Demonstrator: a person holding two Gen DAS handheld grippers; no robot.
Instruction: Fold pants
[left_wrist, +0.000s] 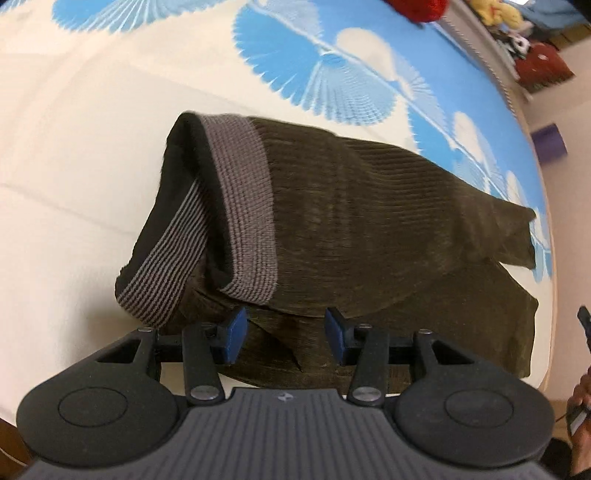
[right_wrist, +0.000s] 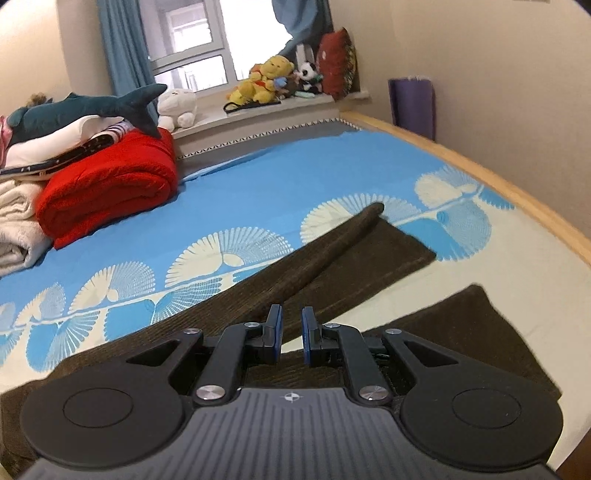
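1. Waistband, grey ribbed elastic, forms the left end of the pants in the left wrist view; one edge is turned back so the dark lining shows.
2. The pants are dark brown corduroy on a bed sheet printed cream and blue. Their long axis runs from the waistband at left toward the leg ends at right, close to the bed's edge.
3. The left gripper hangs above the near edge of the pants, just right of the waistband. Its blue pads stand about half apart with nothing between them; cloth lies beneath the gap, unpinched.
4. In the right wrist view one leg runs away to the far right, one long edge rolled into a ridge; the other leg lies nearer and to the right, with bare sheet between them.
5. The right gripper sits over the cloth where the legs part. A narrow slit remains between its pads, and no fabric is visibly pinched.
6. Judgement: the left gripper is nearer the waistband, the right nearer the legs. The coming fold likely turns on the left-to-right axis, bringing one end over toward the other.
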